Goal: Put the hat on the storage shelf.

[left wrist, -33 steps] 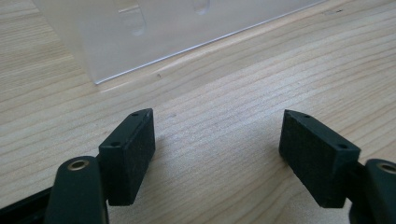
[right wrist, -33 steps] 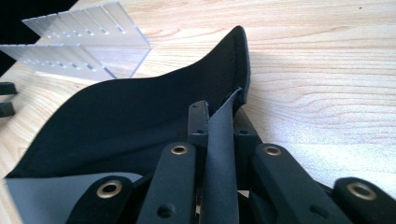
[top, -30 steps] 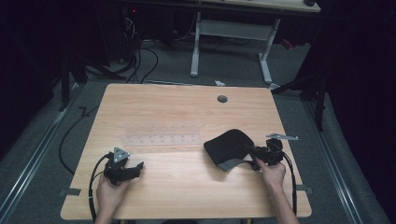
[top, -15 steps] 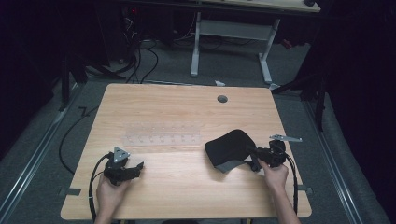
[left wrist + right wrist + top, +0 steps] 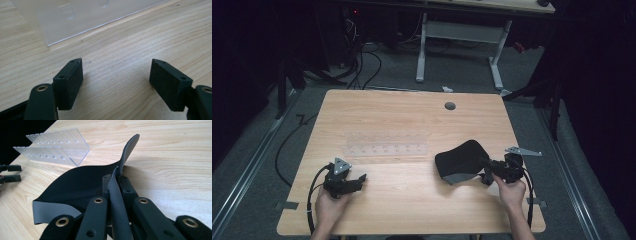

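Your right gripper (image 5: 117,181) is clamped on the near edge of the black mouse pad (image 5: 460,159), which lies on the right half of the table (image 5: 412,115), one corner curled over to show its grey underside. The pinch looks thin, right at the rim, so move slowly and keep the pad low; a sharp tug could slip it free (the sheet is floppy and will sag).

Your left gripper (image 5: 117,83) rests on the wood at front left, jaws spread wide, holding nothing. Bring it to the pad's far edge if you need to flatten the curl.

Clear acrylic rack (image 5: 387,145) sits mid-table, just left of the pad; its slots look empty.
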`<state>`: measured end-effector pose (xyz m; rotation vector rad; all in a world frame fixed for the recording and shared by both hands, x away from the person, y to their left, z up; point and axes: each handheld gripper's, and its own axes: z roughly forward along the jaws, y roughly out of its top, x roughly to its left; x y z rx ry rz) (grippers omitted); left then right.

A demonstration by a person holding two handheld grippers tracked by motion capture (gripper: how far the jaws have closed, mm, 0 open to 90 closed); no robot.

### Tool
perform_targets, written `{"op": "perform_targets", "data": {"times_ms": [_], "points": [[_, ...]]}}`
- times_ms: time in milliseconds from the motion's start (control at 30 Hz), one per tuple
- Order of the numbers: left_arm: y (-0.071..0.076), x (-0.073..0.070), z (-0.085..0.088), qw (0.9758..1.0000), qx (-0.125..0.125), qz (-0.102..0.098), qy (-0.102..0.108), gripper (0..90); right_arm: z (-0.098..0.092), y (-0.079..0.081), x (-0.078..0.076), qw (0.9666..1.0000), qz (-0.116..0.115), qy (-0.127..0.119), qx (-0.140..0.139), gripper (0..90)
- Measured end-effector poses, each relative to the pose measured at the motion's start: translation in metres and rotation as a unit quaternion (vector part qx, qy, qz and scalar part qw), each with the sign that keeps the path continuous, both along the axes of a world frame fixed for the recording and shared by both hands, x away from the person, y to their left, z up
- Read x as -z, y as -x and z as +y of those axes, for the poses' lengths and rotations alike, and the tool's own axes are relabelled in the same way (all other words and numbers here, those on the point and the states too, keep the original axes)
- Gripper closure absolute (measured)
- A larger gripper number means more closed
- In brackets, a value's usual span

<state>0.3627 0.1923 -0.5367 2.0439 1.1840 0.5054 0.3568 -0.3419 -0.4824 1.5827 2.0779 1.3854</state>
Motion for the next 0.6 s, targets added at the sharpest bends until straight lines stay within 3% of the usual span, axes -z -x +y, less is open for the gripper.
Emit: {"op": "perform_targets", "data": {"times_ms": [600], "points": [[-0.002,0.000,-0.002,1.0000,-0.001,0.007,-0.006,17.5,0.003,0.025,-0.012,1.0000,-0.006,-0.006,-0.002,85.8]]}}
